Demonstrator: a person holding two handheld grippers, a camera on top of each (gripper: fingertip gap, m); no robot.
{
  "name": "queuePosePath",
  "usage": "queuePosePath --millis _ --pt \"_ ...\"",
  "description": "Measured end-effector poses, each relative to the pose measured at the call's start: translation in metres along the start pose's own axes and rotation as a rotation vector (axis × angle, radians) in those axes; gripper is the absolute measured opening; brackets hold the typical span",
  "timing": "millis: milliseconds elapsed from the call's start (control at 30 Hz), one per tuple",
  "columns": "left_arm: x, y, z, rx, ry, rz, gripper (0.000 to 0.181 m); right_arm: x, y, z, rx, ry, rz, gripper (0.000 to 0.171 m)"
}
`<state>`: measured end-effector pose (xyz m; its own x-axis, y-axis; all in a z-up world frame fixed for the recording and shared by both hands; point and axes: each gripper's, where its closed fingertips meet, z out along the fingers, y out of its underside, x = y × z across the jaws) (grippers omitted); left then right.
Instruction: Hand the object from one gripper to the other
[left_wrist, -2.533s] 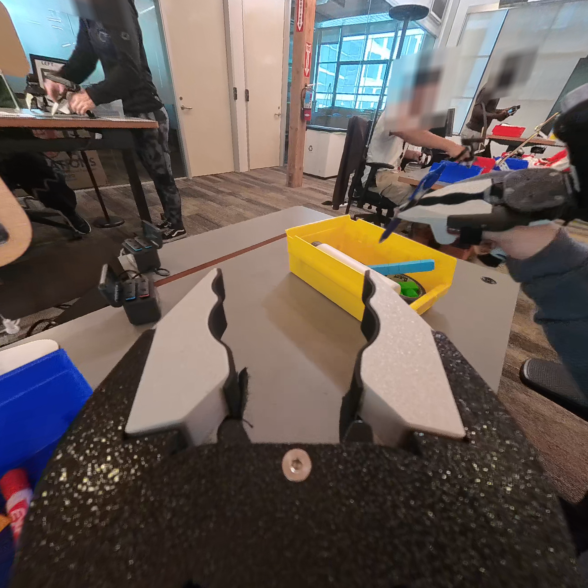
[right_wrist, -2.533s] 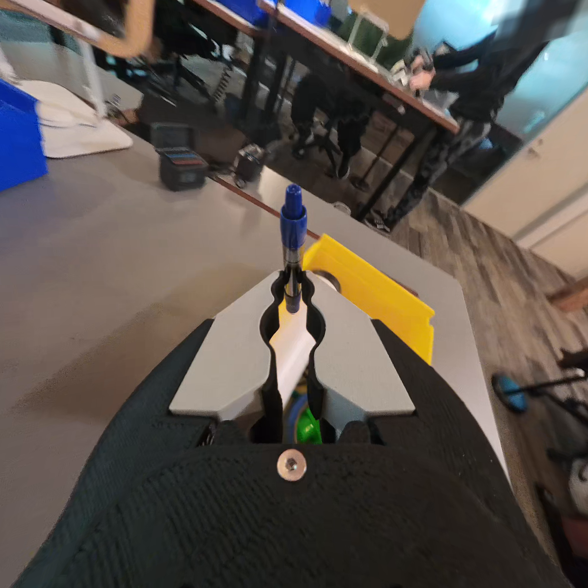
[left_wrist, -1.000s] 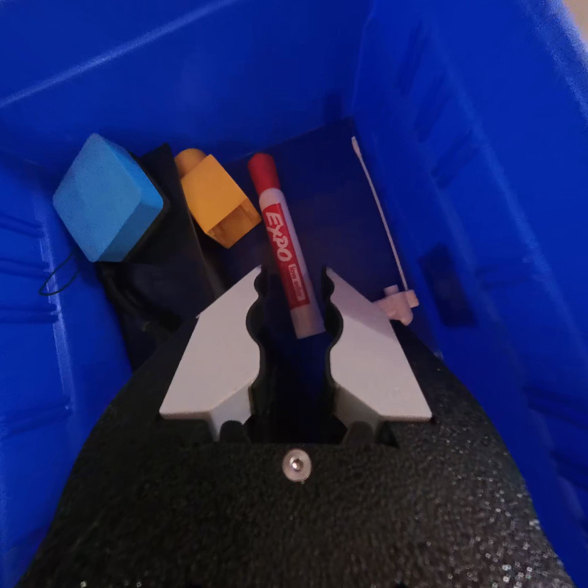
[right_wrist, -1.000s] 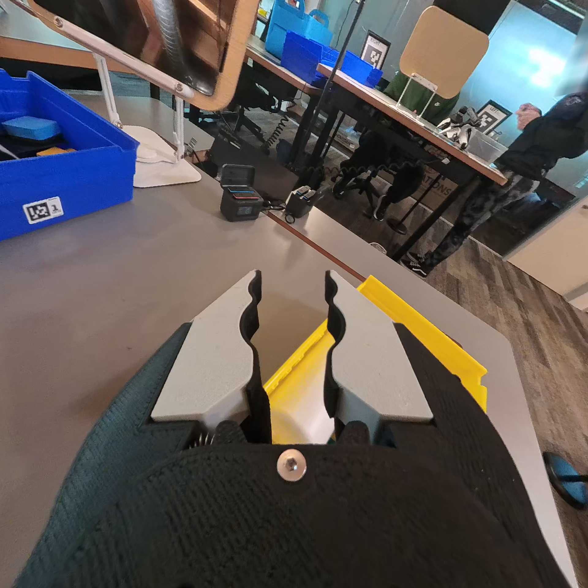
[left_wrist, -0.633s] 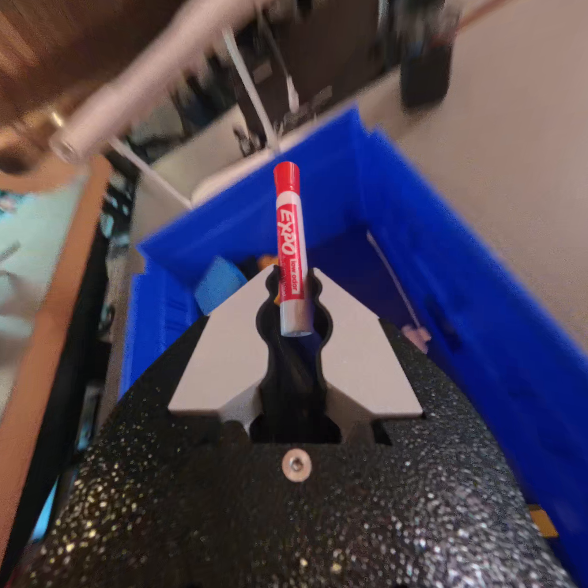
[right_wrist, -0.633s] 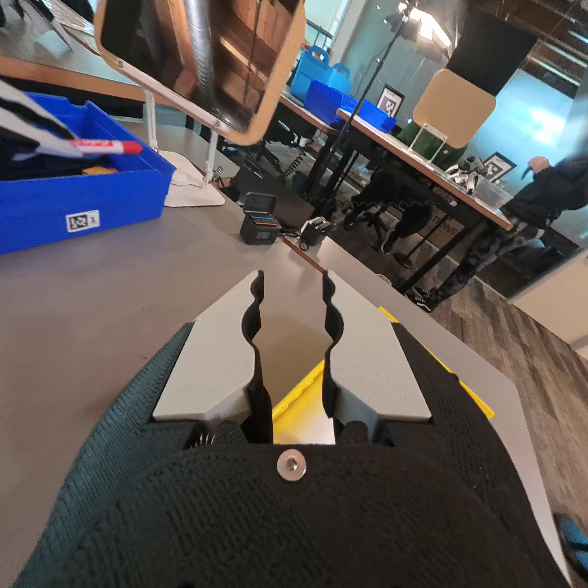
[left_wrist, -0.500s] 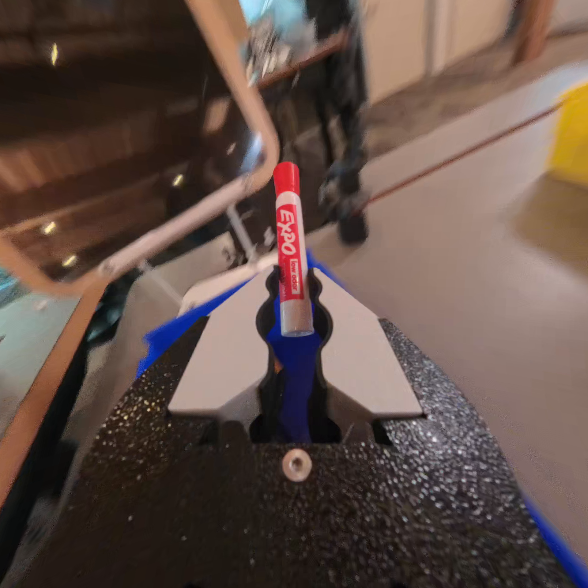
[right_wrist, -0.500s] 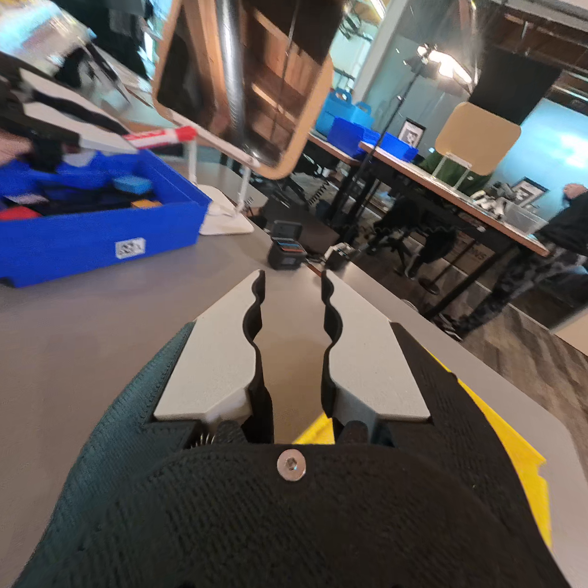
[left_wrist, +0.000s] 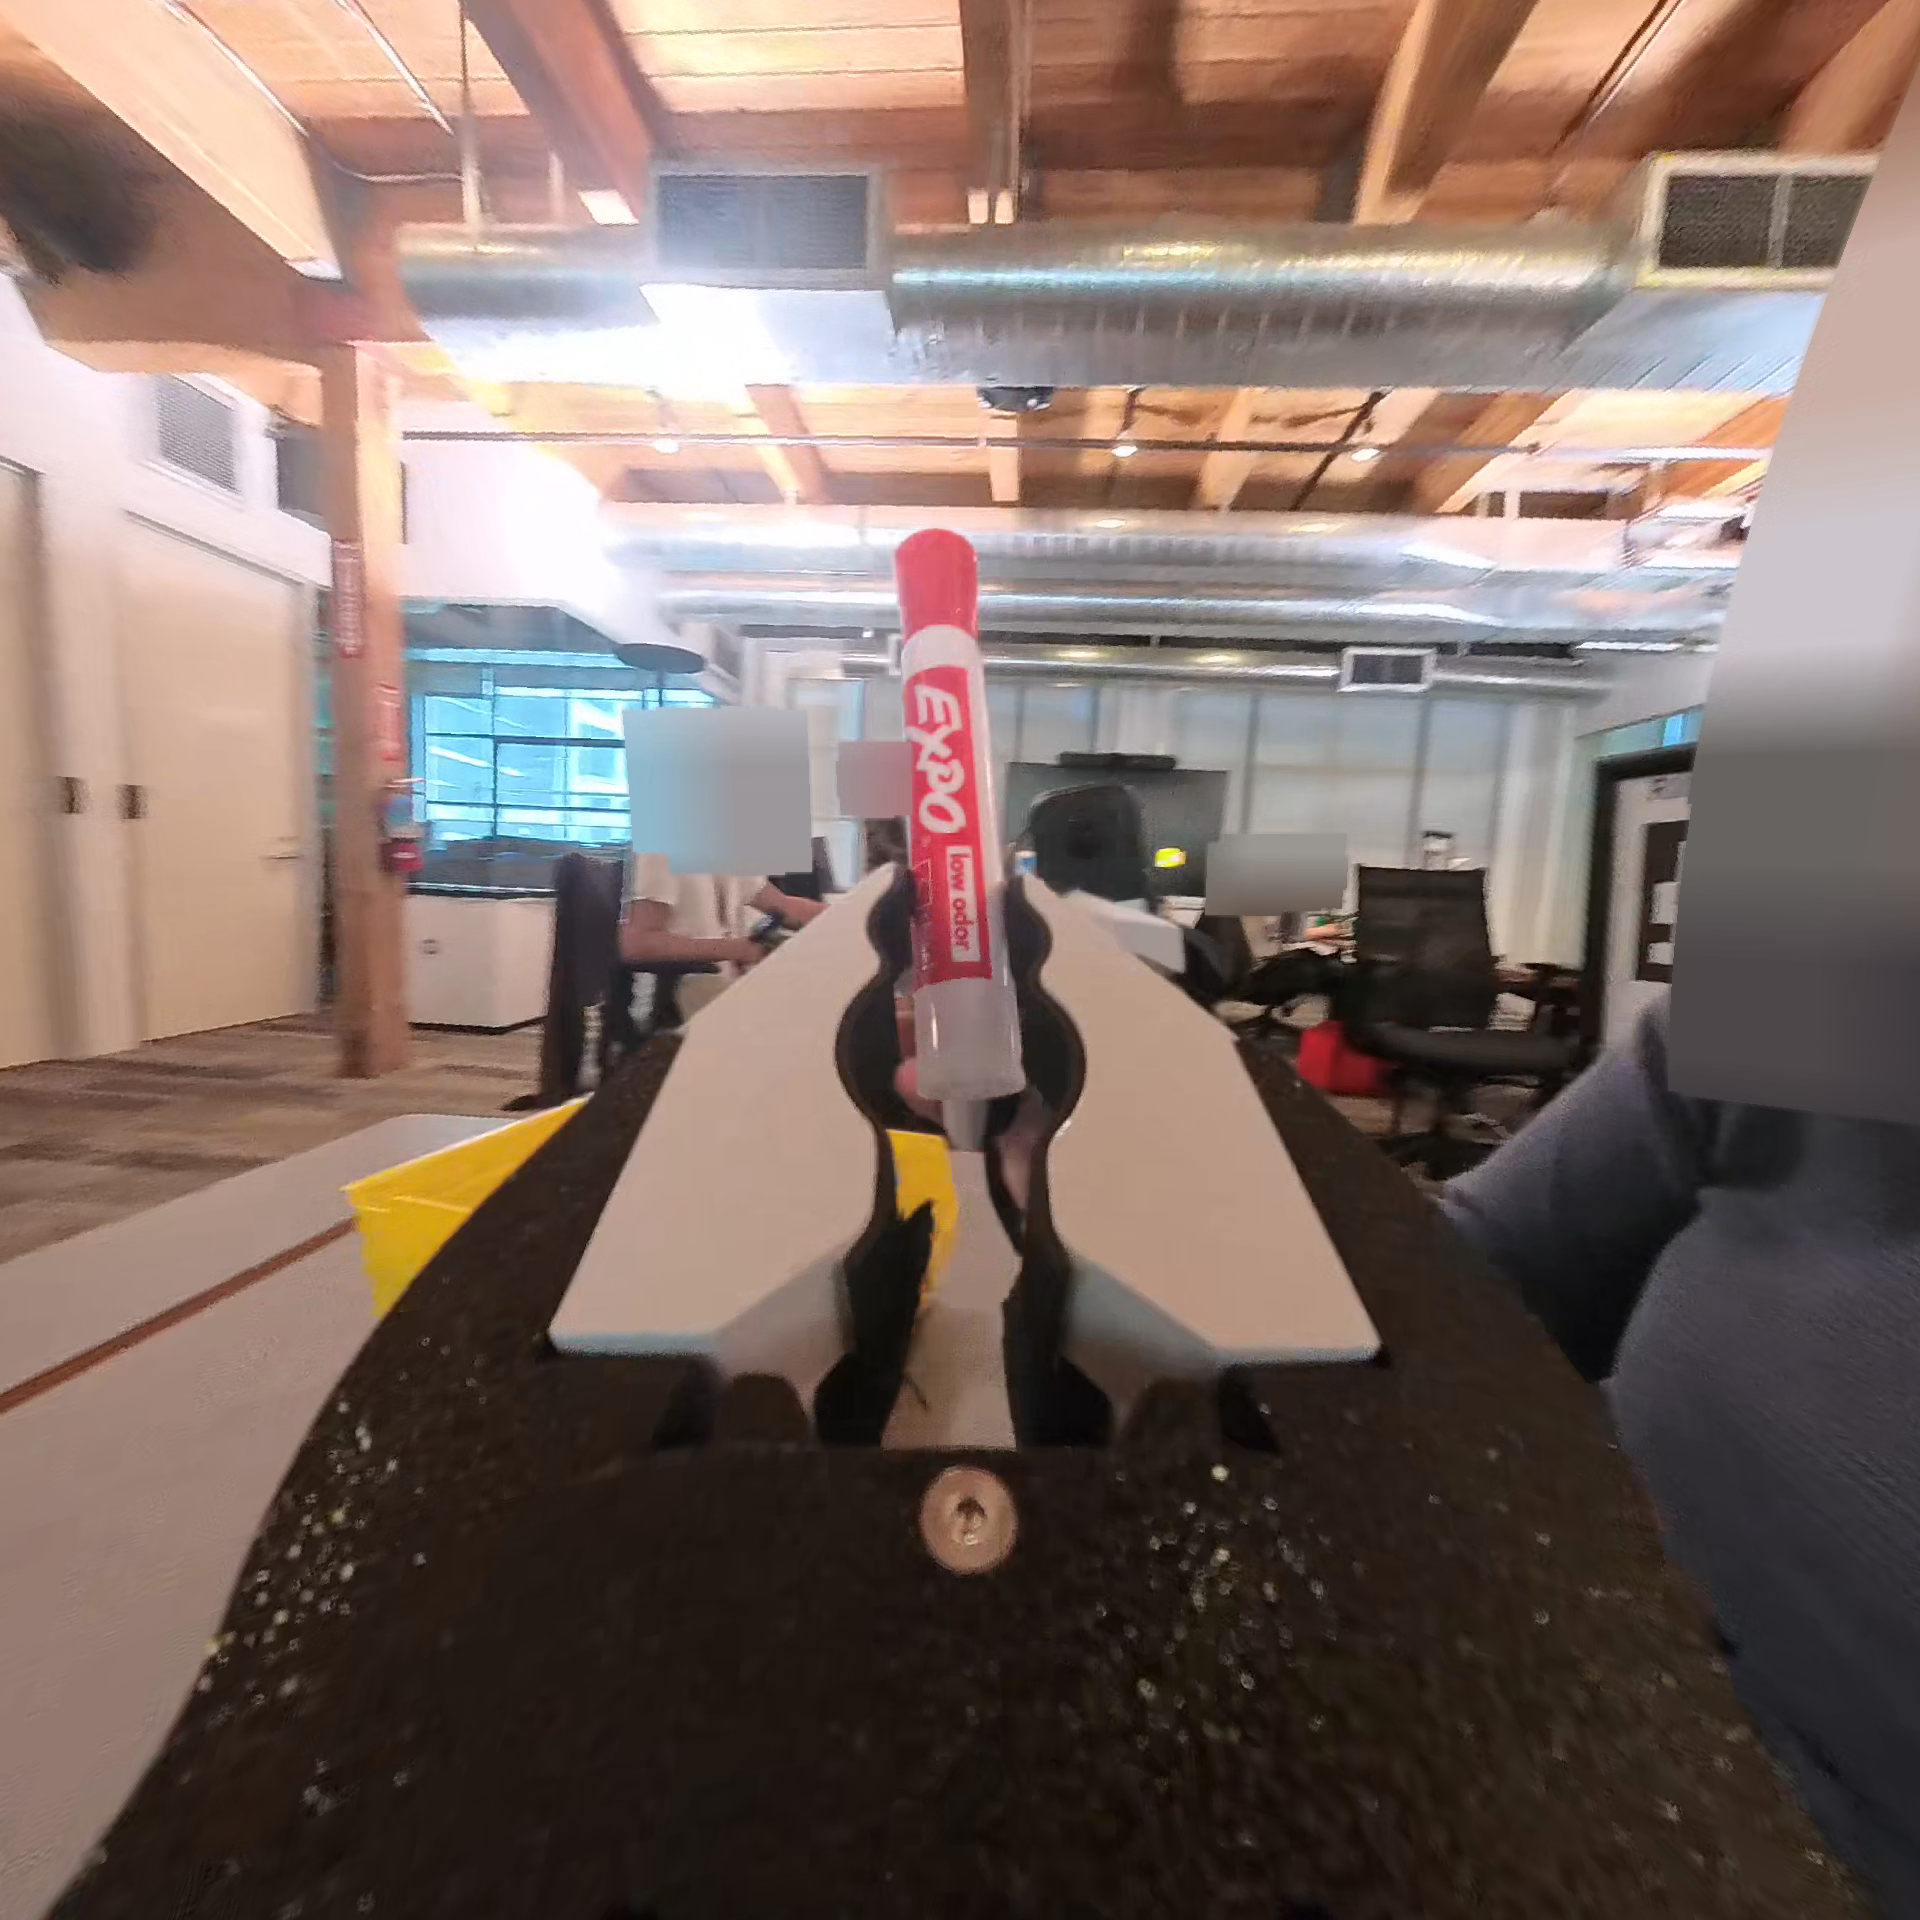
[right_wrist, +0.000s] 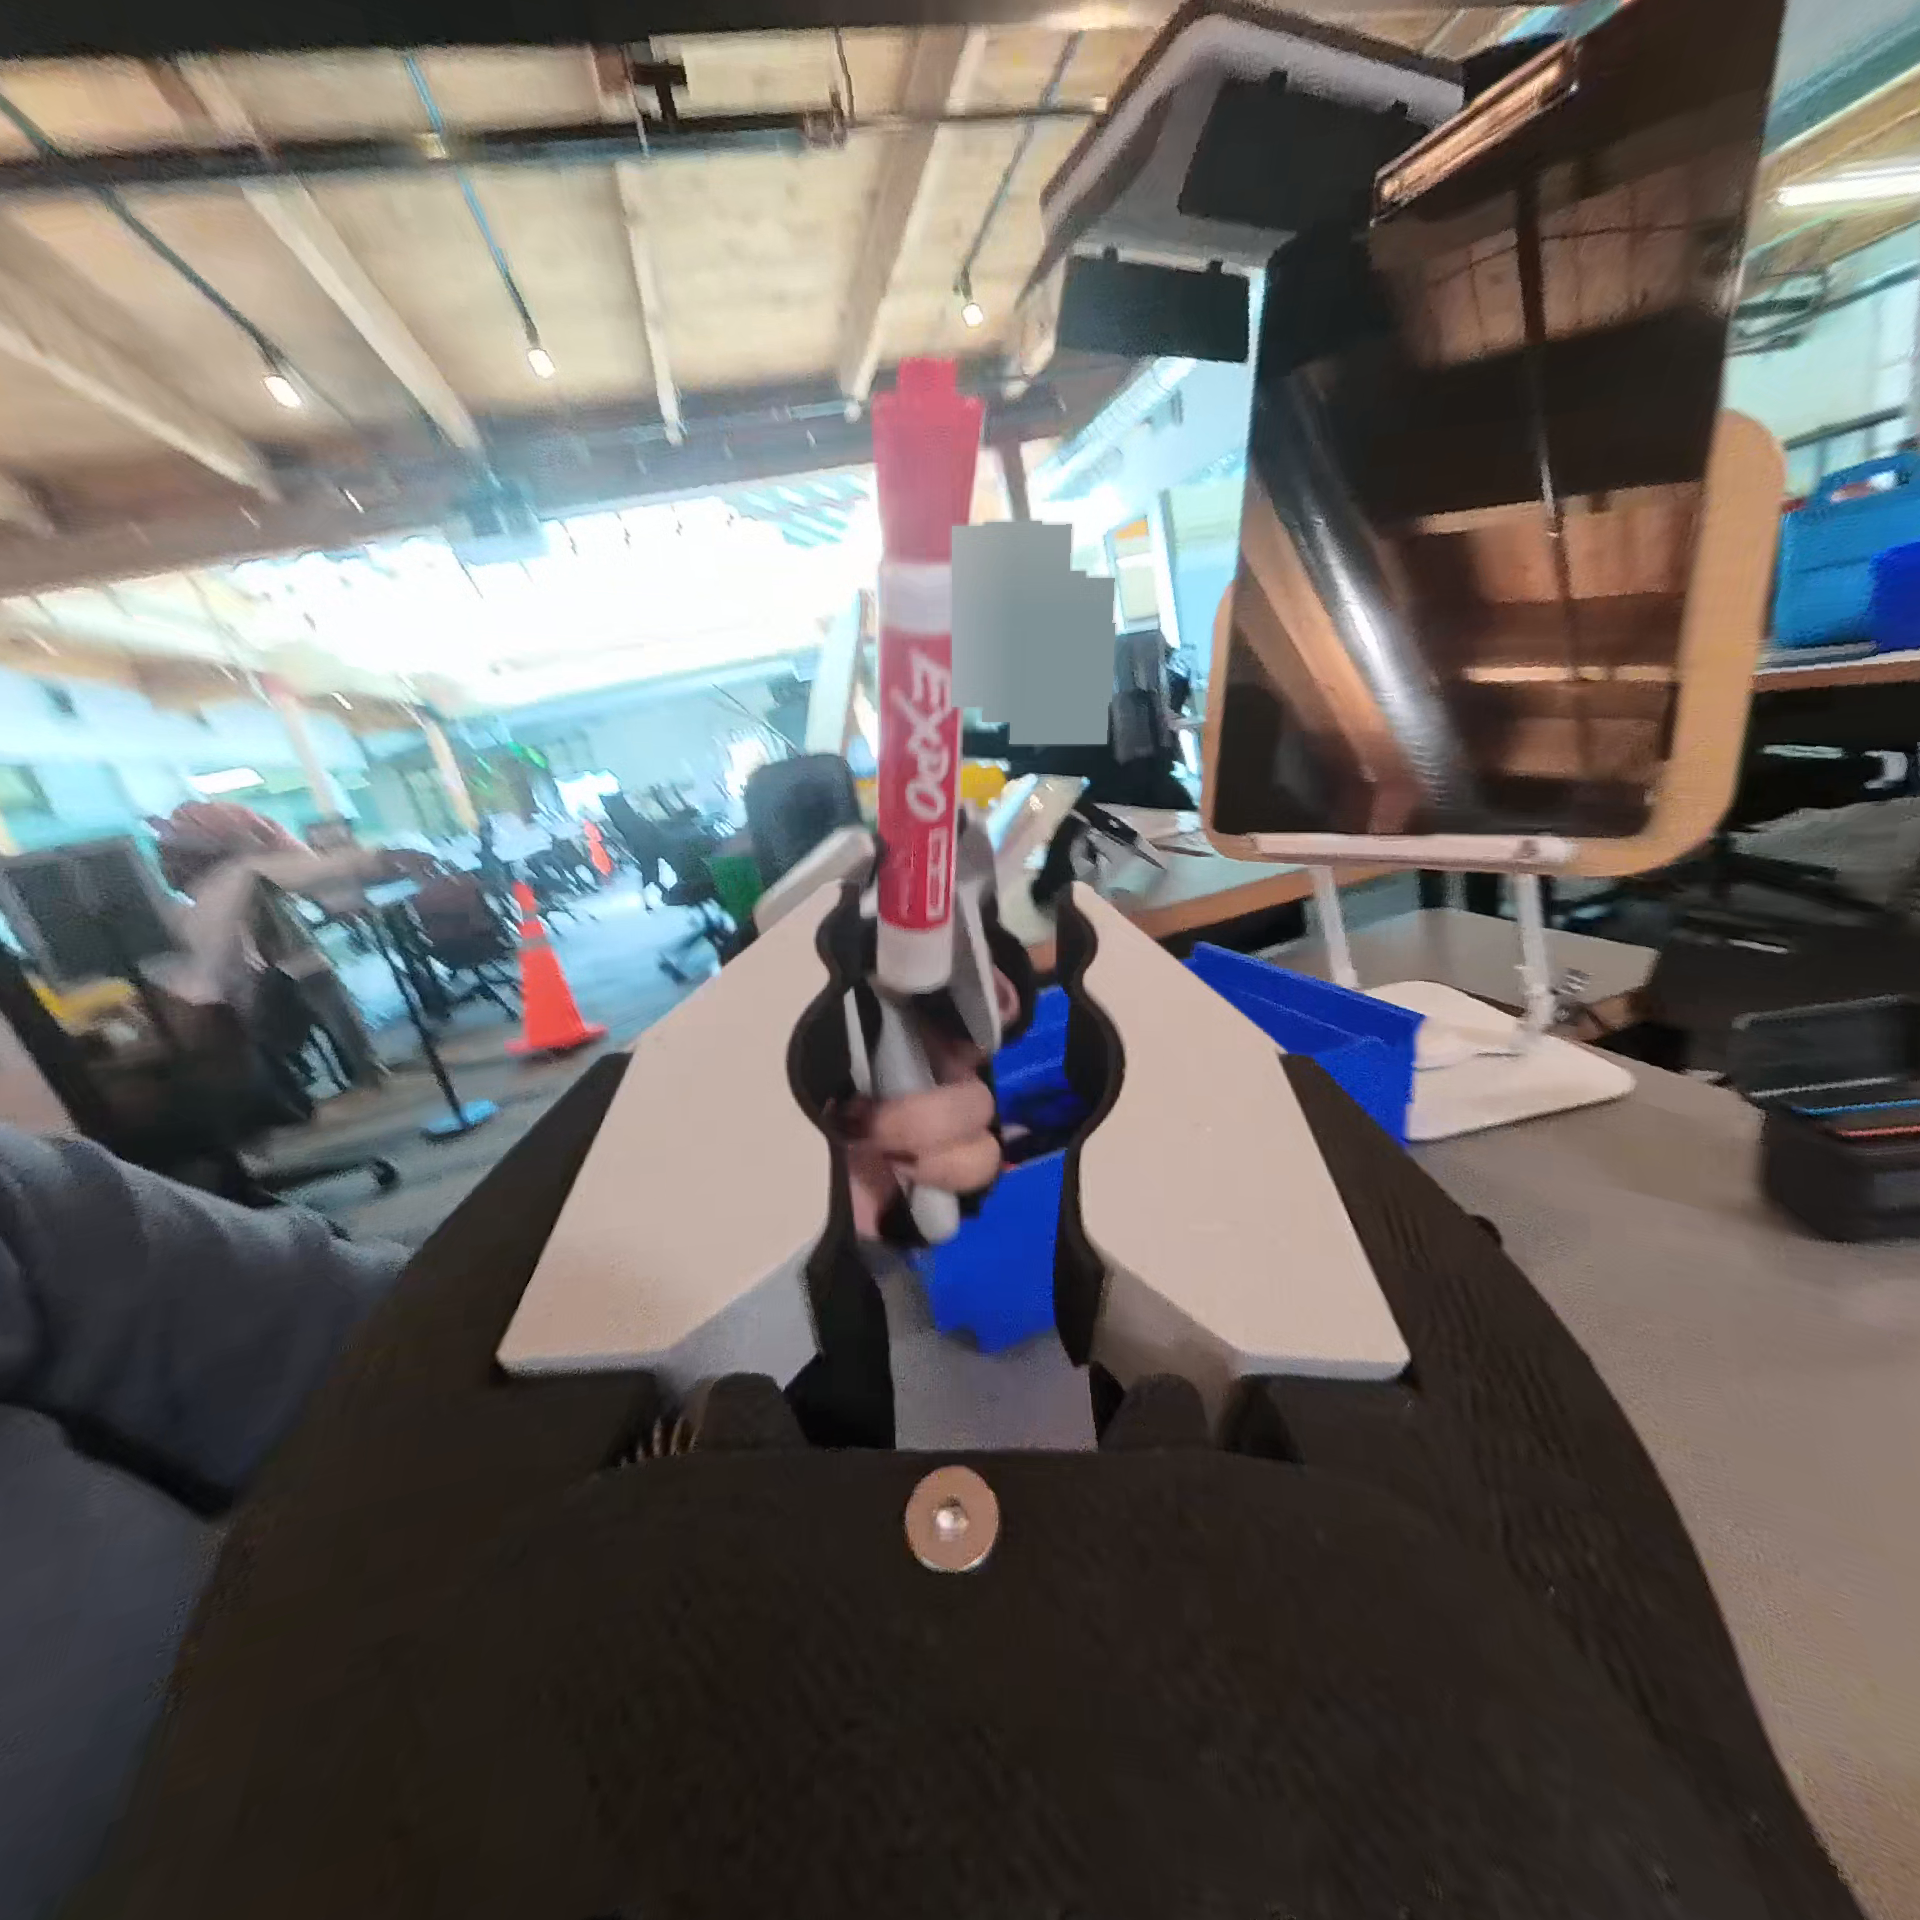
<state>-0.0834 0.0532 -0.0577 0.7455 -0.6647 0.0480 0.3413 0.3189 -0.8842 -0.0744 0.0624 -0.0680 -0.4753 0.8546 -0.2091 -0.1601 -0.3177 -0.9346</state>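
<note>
A red-capped whiteboard marker (left_wrist: 940, 790) stands upright, cap up, in my left gripper (left_wrist: 956, 914), which is shut on its lower barrel. In the right wrist view the same marker (right_wrist: 920, 727) stands between the tips of my right gripper (right_wrist: 956, 914). The right jaws are apart, wider than the barrel, and do not touch it. Behind the marker, the left gripper's fingers (right_wrist: 975, 935) and the hand holding that gripper show through the gap. Both grippers are raised above the grey table (left_wrist: 156, 1455) and face each other.
A yellow bin (left_wrist: 436, 1195) sits on the table behind the left gripper. A blue bin (right_wrist: 1299, 1023), a mirror on a white stand (right_wrist: 1486, 520) and a black case (right_wrist: 1839, 1153) lie beyond the right gripper. A blue-grey sleeve (left_wrist: 1714, 1299) is at the right. Both grippers' tips are close together, under 4 cm apart.
My left gripper closed on the marker in the blue bin, lifted it out and swung it up. My right gripper turned toward it, so the marker now stands between its open fingers.
</note>
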Motion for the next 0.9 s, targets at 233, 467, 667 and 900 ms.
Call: queuePosePath --millis 233,467,667,900 --pt "0.011 0.027 0.014 0.011 0.070 -0.108 0.016 0.001 -0.009 -0.009 0.013 -0.051 0.044 0.028" --pt "0.014 0.038 0.020 -0.044 0.051 -0.071 0.017 -0.005 -0.006 -0.011 -0.051 -0.085 0.013 0.016" --pt "0.011 0.038 0.020 -0.112 -0.010 0.037 0.033 0.002 -0.002 -0.017 -0.133 -0.067 -0.016 0.016" --pt "-0.007 0.021 0.009 -0.176 -0.118 0.070 0.043 0.020 0.014 -0.025 -0.280 0.019 -0.118 0.016"
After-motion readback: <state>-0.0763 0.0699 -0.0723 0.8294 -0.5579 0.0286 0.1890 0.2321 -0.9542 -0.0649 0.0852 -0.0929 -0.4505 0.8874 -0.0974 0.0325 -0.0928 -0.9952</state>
